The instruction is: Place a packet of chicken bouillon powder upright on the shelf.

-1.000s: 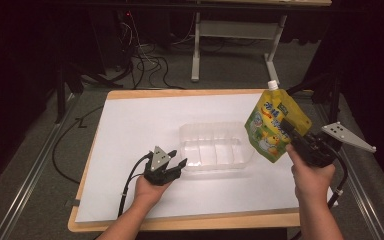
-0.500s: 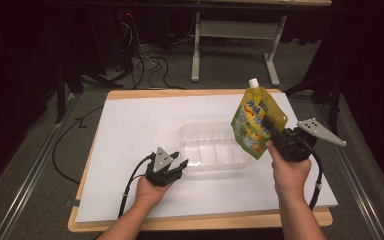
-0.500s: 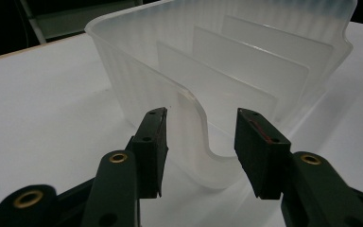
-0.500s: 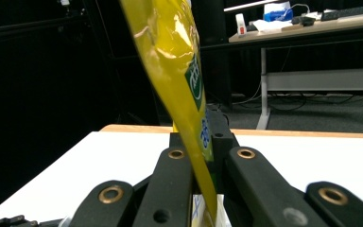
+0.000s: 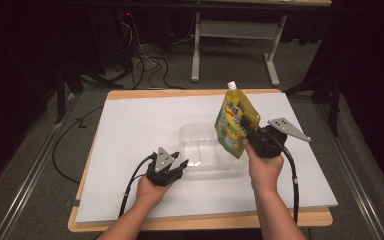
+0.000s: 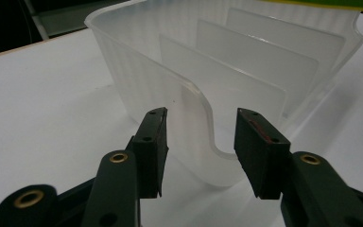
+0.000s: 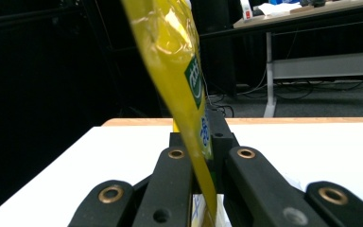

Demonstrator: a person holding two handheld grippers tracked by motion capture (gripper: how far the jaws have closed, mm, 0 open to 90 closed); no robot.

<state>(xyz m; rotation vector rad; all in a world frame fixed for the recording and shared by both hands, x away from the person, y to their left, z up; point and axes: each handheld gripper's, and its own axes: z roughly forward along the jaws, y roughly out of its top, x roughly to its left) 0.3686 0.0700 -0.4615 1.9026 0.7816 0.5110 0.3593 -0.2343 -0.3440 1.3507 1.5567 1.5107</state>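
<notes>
White table: one tray, one pouch, two claws

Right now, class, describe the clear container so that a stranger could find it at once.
Start at the white table top. Near its middle sits the clear plastic tray, between the left gripper and the yellow pouch gripped by the right gripper. Nothing else there is see-through, with inner dividers.

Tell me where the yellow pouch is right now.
In the high view the yellow pouch is held up, clamped in the right gripper, over the clear tray's right end.
</notes>
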